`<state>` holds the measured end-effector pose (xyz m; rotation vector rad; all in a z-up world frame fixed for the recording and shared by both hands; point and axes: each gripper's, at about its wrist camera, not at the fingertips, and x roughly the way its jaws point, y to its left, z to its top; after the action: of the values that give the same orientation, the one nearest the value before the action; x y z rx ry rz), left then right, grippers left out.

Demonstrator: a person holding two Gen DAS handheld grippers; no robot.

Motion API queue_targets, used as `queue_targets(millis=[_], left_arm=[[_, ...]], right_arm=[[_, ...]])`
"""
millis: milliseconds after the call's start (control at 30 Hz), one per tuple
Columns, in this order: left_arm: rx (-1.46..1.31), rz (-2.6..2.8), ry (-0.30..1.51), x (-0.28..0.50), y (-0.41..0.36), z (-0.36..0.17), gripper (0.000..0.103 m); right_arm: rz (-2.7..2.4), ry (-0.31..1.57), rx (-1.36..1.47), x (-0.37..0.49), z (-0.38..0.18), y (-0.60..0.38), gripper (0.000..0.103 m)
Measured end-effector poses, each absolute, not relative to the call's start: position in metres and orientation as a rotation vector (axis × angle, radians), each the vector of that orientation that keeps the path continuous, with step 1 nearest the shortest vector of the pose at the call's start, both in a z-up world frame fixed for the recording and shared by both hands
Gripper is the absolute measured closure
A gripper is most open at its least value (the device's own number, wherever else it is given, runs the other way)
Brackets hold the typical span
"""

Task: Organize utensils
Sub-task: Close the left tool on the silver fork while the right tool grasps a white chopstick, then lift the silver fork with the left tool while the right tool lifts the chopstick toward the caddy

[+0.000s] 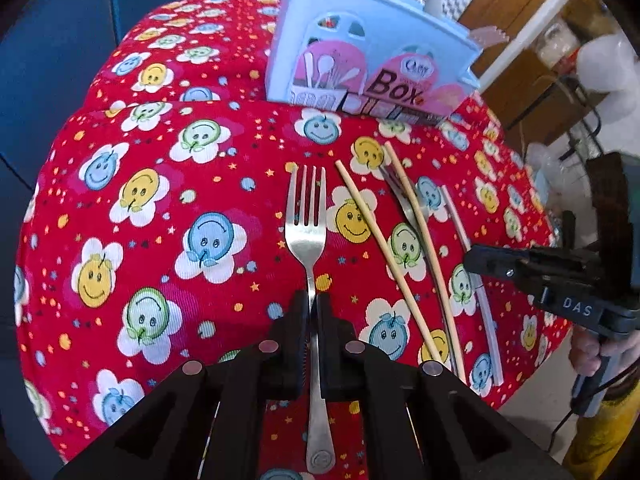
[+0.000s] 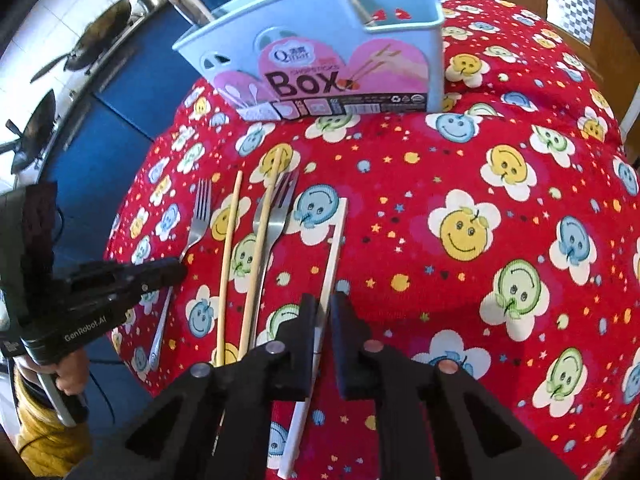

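While both grippers point down at the red patterned worktop (image 1: 168, 184), each is already closed on a utensil. The left gripper (image 1: 313, 300) has its fingers clamped on the fork (image 1: 306, 236) at the neck, tines ahead of the fingertips. Being steel, it is likely stiff and slick, so it could pivot in the grip. The right gripper (image 2: 325, 304) has its fingers closed on the white chopstick (image 2: 334, 252), which is probably light and thin and apt to roll; a hold nearer mid-length would seem steadier. Left of those fingers lie two wooden chopsticks (image 2: 228, 256) and a second fork (image 2: 276, 216). The blue utensil box (image 2: 320, 40) stands well ahead.
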<state>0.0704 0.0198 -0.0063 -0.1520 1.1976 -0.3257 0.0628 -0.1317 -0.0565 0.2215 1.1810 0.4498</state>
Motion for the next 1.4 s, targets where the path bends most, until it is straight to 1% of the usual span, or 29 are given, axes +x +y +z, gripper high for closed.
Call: queue_targets(millis=[167, 333, 533, 767, 967, 1233, 1400], left_arm=[[-0.214, -0.353, 1.108, 0.060, 0.029, -0.006, 0.100], [-0.191, -0.399, 0.968, 0.043, 0.023, 0.004, 0.100], [-0.205, -0.416, 0.858, 0.032, 0.017, 0.023, 0.100], [-0.216, -0.390, 0.674, 0.026, 0.016, 0.054, 0.100], [-0.258, -0.370, 0.591, 0.042, 0.015, 0.070, 0.100], [-0.280, -0.329, 0.516, 0.080, 0.010, 0.094, 0.100], [-0.255, -0.314, 0.447, 0.110, 0.001, 0.111, 0.100]], right_arm=[[0.460, 1.103, 0.263, 0.055, -0.057, -0.135, 0.095], [0.481, 1.025, 0.351, 0.046, -0.052, -0.146, 0.095], [0.496, 0.890, 0.403, 0.030, -0.030, -0.162, 0.095], [0.477, 0.682, 0.395, 0.012, 0.000, -0.170, 0.095], [0.473, 0.549, 0.382, 0.005, 0.013, -0.170, 0.095], [0.449, 0.459, 0.343, 0.010, 0.026, -0.177, 0.095], [0.432, 0.442, 0.346, 0.020, 0.026, -0.183, 0.095]])
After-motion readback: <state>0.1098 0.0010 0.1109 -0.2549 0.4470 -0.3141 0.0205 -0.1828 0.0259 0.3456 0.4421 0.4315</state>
